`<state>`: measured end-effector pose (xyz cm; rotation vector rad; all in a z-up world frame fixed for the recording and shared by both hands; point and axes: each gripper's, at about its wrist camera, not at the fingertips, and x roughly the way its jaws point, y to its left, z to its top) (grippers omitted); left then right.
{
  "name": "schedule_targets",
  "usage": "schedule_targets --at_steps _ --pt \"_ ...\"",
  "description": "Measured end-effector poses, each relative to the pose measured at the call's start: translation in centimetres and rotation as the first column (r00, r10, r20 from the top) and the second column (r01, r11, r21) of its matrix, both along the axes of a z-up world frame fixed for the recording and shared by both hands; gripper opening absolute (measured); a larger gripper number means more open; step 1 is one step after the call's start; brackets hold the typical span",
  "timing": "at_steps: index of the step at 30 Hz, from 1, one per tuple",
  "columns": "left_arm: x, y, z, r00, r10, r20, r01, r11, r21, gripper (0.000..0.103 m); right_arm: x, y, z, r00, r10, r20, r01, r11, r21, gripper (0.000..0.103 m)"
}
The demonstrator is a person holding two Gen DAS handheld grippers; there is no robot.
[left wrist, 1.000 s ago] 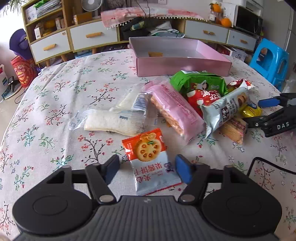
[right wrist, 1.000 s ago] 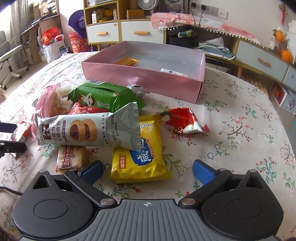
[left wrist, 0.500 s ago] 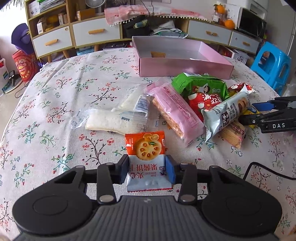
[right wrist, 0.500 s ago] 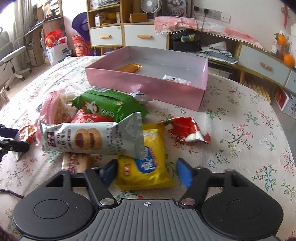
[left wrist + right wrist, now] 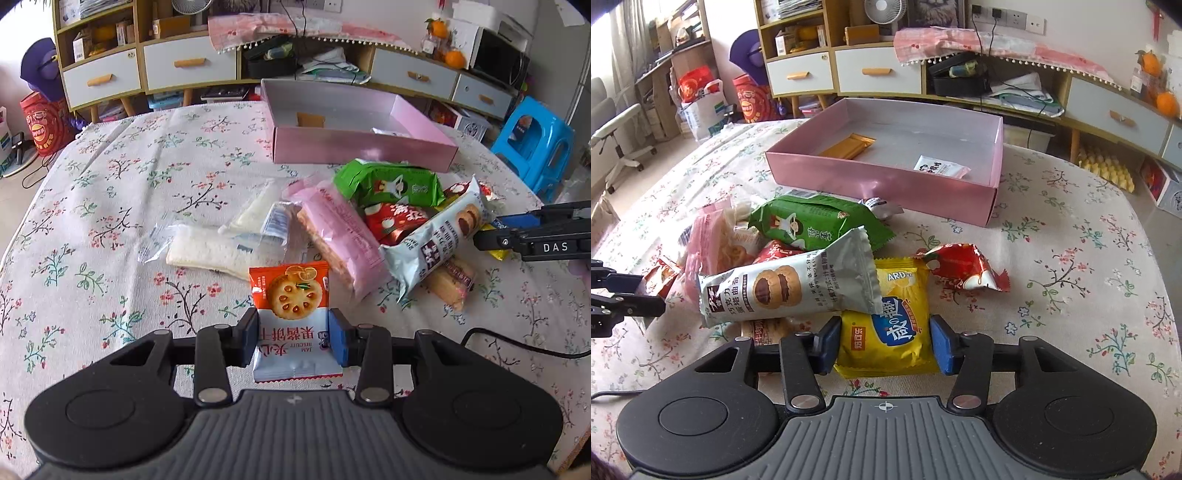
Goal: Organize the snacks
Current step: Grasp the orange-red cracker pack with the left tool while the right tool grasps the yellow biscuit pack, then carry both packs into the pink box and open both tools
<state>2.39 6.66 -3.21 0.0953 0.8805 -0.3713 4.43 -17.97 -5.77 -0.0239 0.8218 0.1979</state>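
Now, left wrist view: the left hand-held gripper [image 5: 292, 339] has just been closing and its pads press both sides of the jam biscuit pack [image 5: 291, 314], which lies flat on the floral counter [image 5: 110, 192], long axis running straight away from the camera, orange end far, white end near. Just beyond it lie a clear sandwich pack [image 5: 218, 251] and a pink wafer pack [image 5: 340, 240], close but not on it. Farther right sits the pile: green bag [image 5: 388, 182], red pack [image 5: 395, 218], silver cookie pack [image 5: 436, 240]. The right hand-held gripper [image 5: 517, 230] reaches in from the right edge. At the back, the pink box [image 5: 362, 151] holds an orange-brown packet [image 5: 311, 120] and a white packet near its front wall.

Over to the right wrist view: the right one has also just been closing, and it is clamped on the yellow pack [image 5: 886, 325], whose long axis points away from the camera. The silver cookie pack lies crosswise over the yellow pack's far left corner, so it is in the way. A crumpled red wrapper [image 5: 964, 267] lies just beyond, to the right. The box here shows a gold bar [image 5: 846, 146] at left and the white packet [image 5: 940, 168] at right.
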Motion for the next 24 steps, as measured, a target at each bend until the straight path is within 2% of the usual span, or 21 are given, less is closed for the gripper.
schedule_targets --at_steps 24 --pt "0.2 -1.0 2.0 1.0 -0.01 0.023 0.011 0.997 -0.078 0.036 -1.0 -3.5 4.1 0.993 -0.109 0.05 0.104 0.99 0.094 0.049"
